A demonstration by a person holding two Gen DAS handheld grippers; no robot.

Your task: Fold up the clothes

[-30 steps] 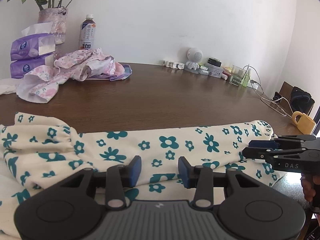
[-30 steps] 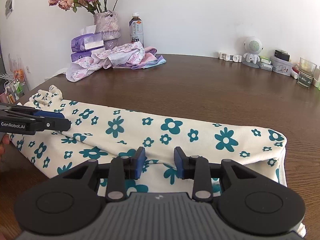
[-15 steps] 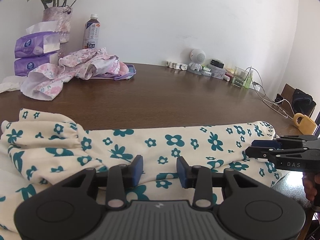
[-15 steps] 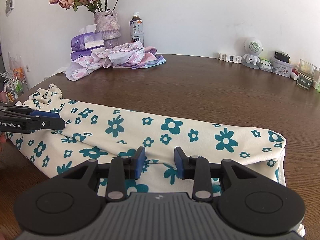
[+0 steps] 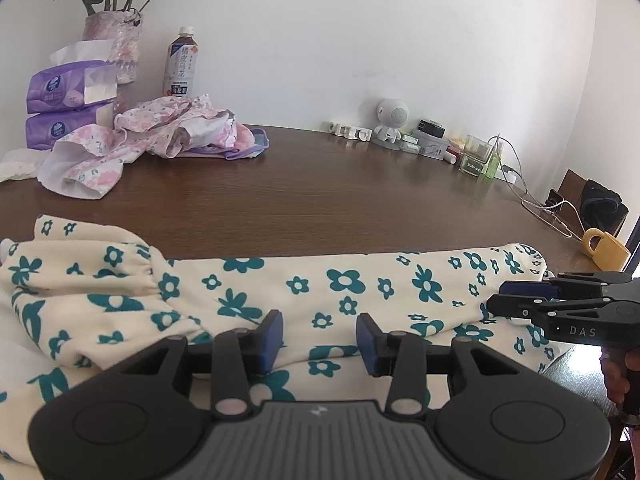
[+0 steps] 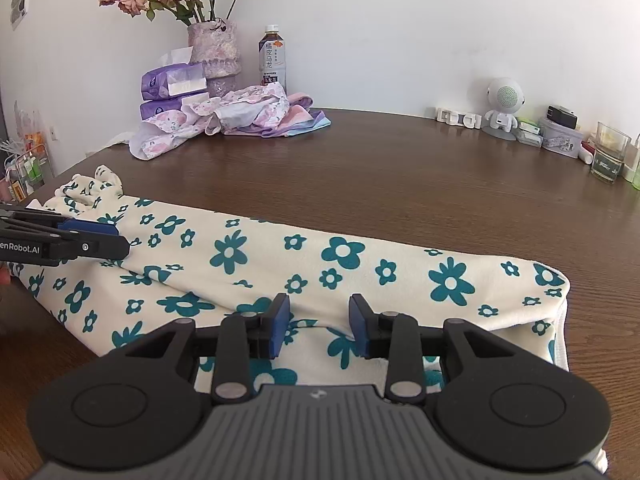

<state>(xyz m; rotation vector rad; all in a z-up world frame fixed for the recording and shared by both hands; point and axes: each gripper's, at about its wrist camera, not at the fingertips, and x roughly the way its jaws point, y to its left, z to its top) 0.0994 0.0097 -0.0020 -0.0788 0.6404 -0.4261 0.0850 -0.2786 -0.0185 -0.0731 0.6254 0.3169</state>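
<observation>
A cream garment with teal flowers (image 5: 320, 292) lies folded lengthwise along the near edge of the brown table (image 5: 320, 200); it also shows in the right wrist view (image 6: 320, 256). My left gripper (image 5: 319, 338) is open and empty just above the garment's near side, towards its gathered left end. My right gripper (image 6: 319, 324) is open and empty over the near side, towards the garment's right end. Each gripper shows side-on in the other's view: the right gripper (image 5: 504, 300) and the left gripper (image 6: 120, 240).
A crumpled pink floral pile of clothes (image 6: 224, 116) lies at the back left, beside purple tissue packs (image 5: 68, 88), a vase of flowers (image 6: 214, 56) and a bottle (image 5: 182, 66). A small robot figure (image 6: 502, 104), boxes, a glass (image 6: 608, 152) and cables line the back right. A yellow mug (image 5: 604, 244) stands at the right edge.
My left gripper has drifted left and back along the garment, so the gathered end shows more. The right gripper has hardly moved. Both stay open.
</observation>
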